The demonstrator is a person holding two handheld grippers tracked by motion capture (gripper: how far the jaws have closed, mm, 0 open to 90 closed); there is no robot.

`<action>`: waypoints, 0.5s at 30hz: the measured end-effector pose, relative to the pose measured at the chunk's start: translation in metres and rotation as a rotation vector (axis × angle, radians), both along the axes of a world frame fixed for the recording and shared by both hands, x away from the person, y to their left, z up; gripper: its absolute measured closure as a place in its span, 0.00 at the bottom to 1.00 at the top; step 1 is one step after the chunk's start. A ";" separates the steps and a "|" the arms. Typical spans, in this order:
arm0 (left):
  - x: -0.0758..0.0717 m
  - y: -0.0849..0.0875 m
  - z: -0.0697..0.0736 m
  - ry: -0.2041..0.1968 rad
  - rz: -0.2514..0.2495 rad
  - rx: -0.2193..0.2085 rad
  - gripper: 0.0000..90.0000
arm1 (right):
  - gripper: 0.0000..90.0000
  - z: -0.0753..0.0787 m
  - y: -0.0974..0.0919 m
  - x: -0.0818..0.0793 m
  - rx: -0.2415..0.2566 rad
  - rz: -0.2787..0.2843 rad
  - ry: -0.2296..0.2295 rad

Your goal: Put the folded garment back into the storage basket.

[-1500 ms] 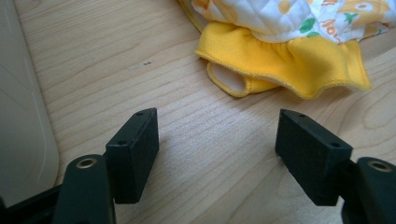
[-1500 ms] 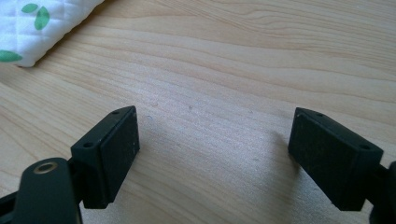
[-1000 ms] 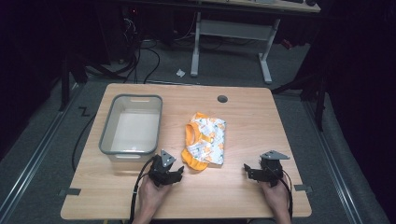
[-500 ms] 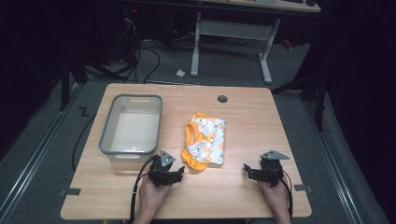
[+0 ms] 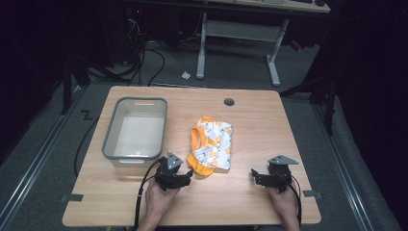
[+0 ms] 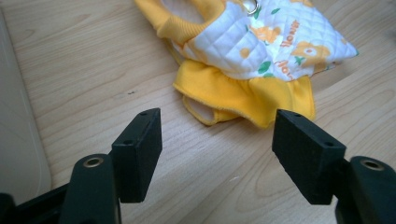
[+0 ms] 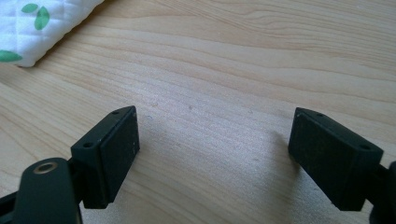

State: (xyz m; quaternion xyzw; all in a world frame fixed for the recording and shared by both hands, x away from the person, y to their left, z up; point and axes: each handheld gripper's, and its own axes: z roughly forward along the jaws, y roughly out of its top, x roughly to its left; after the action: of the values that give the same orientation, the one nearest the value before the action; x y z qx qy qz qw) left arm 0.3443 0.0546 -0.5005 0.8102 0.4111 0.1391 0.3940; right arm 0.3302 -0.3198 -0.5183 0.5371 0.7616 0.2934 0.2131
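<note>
left gripper (image 5: 185,176) sits on the near edge of the table (image 5: 250,207) with its jaws spread wide and nothing between them, aimed at the small quilted garment (image 5: 212,148) just ahead; in the left gripper view the yellow hem (image 6: 247,95) lies a little beyond the two black pads (image 6: 140,149), apart from them, so no grip is made yet; the gap looks set to take that hem's folded edge, which is the nearest and thickest bit of cloth to pinch; the garment itself lies flat near the middle of the table, white with orange flowers and green leaves, yellow trim around an opening at its far end, a small metal ring (image 6: 252,6) near its top; it rests just right of the grey bin (image 5: 135,131), not touching it, and the bin stands bare inside, which suggests it is the place the garment is meant to go; right gripper (image 5: 258,176) rests well to the right of the garment, jaws likewise spread and holding nothing, with bare wood between them and only a corner of the quilted cloth (image 7: 28,32) off to the side in its own view; it seems parked out of the way while the left one leads; a round cable hole (image 5: 229,102) marks the table's far side.
</note>
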 end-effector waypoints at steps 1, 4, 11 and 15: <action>0.001 -0.001 0.002 -0.002 -0.006 -0.001 0.37 | 0.18 0.000 0.000 0.000 0.000 0.000 0.000; 0.002 -0.003 0.004 -0.001 -0.006 -0.004 0.37 | 0.18 0.000 0.000 0.000 0.000 0.000 0.000; 0.007 -0.007 0.008 0.001 -0.017 -0.011 0.37 | 0.18 0.000 0.000 0.000 0.000 0.000 0.000; 0.010 -0.009 0.009 -0.002 -0.018 -0.021 0.37 | 0.18 0.000 0.000 0.000 0.000 0.000 0.000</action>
State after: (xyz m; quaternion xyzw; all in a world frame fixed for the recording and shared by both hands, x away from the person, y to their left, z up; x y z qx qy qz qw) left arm 0.3539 0.0455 -0.4913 0.8098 0.4047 0.1319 0.4039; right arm 0.3302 -0.3198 -0.5183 0.5370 0.7616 0.2934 0.2132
